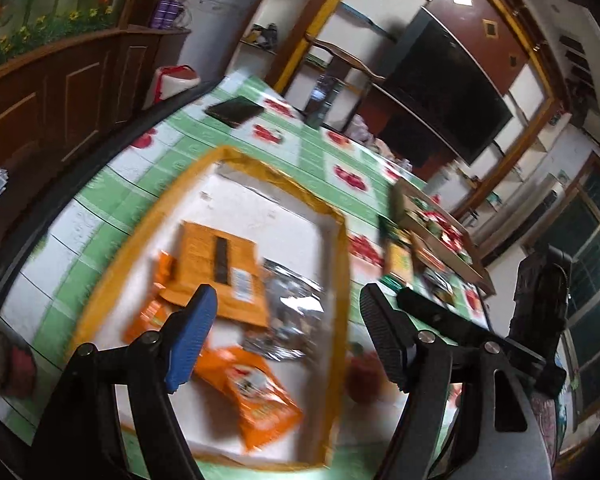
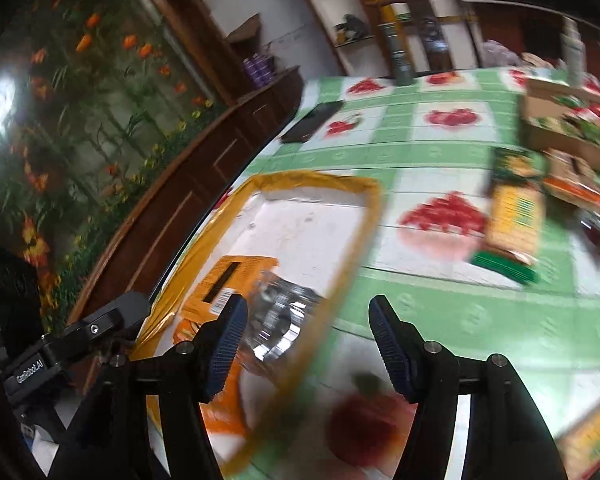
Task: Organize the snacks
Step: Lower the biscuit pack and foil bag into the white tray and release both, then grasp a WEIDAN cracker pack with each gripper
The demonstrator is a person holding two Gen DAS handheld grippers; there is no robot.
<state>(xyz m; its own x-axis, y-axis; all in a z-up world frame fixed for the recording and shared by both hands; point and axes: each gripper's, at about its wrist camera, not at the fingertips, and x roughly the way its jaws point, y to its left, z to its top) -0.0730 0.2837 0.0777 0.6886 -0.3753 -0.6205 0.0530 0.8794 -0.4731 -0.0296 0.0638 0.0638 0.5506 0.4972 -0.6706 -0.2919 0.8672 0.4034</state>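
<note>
A shallow white box with a yellow-taped rim (image 1: 340, 248) lies on the green checked tablecloth. It holds a flat orange packet (image 1: 220, 264), a silver foil packet (image 1: 292, 300) and an orange snack bag (image 1: 256, 396). My left gripper (image 1: 284, 336) is open and empty, above the box. My right gripper (image 2: 308, 344) is open and empty, over the box's right rim (image 2: 340, 272); the orange packet (image 2: 224, 280) and silver packet (image 2: 280, 316) show between its fingers. More snack packets (image 2: 516, 216) lie to the right on the cloth.
A cardboard box (image 2: 560, 128) with snacks stands at the far right. A dark flat case (image 2: 312, 120) and a bottle (image 2: 400, 56) stand at the far side. A wooden cabinet (image 1: 60, 92) runs along the table's left edge. The right gripper's body (image 1: 540, 304) shows in the left wrist view.
</note>
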